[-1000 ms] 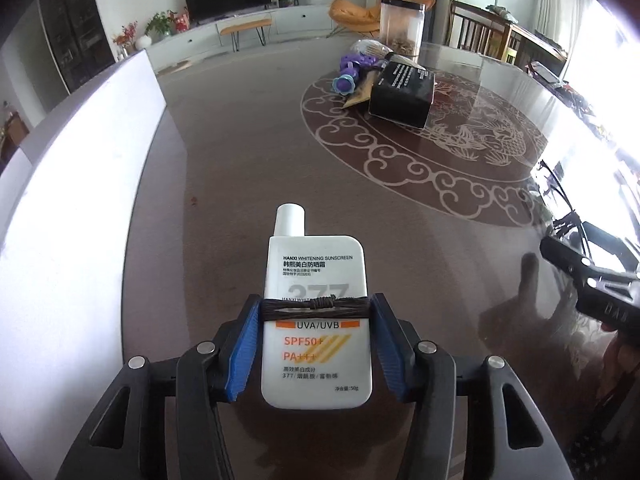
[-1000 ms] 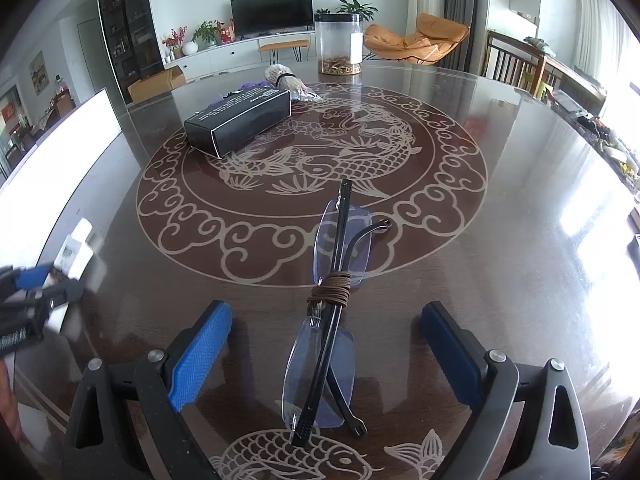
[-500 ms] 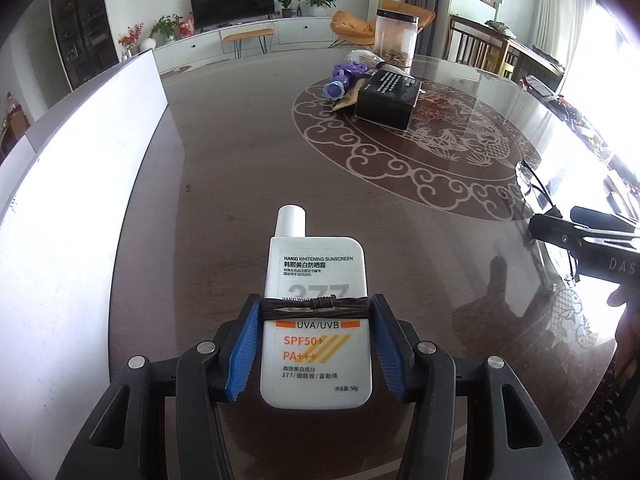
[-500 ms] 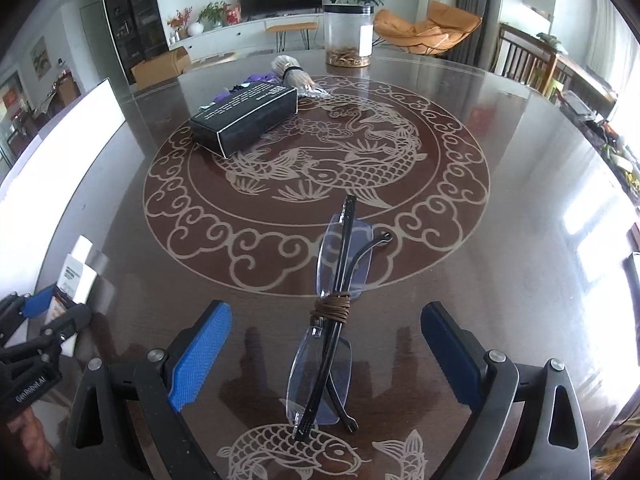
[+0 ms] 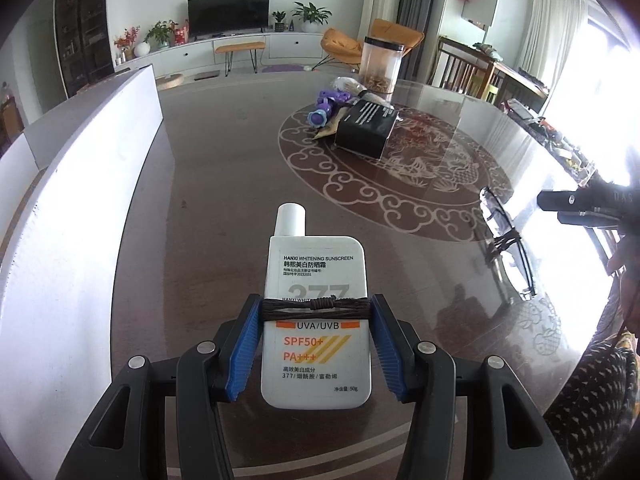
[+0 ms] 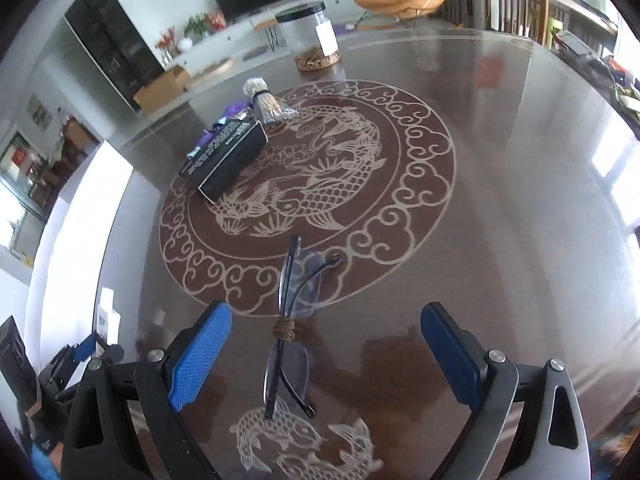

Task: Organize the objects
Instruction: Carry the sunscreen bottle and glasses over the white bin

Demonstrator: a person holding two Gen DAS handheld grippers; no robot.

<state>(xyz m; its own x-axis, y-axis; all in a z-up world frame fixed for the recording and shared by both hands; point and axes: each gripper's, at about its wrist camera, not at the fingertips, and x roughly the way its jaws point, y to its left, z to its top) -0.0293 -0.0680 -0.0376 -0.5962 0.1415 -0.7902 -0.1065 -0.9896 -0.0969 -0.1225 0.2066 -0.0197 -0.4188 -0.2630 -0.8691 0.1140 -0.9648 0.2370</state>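
Note:
A white sunscreen bottle, bound with a brown cord, is held cap-forward above the table, and my left gripper is shut on its sides. Folded glasses with a brown cord tied round them lie on the table between the wide-spread blue pads of my right gripper, which is open and hangs above them without touching. In the left wrist view the glasses lie at the right, below the right gripper. The right wrist view shows the bottle at the lower left.
The round dark table has a fish pattern. At its far side are a black box, a purple toy, a bundle of sticks and a clear jar. A white board stands along the left.
Both grippers have risen and tilted, so more of the table shows. The bottle stays gripped in the left. The glasses have not moved on the table.

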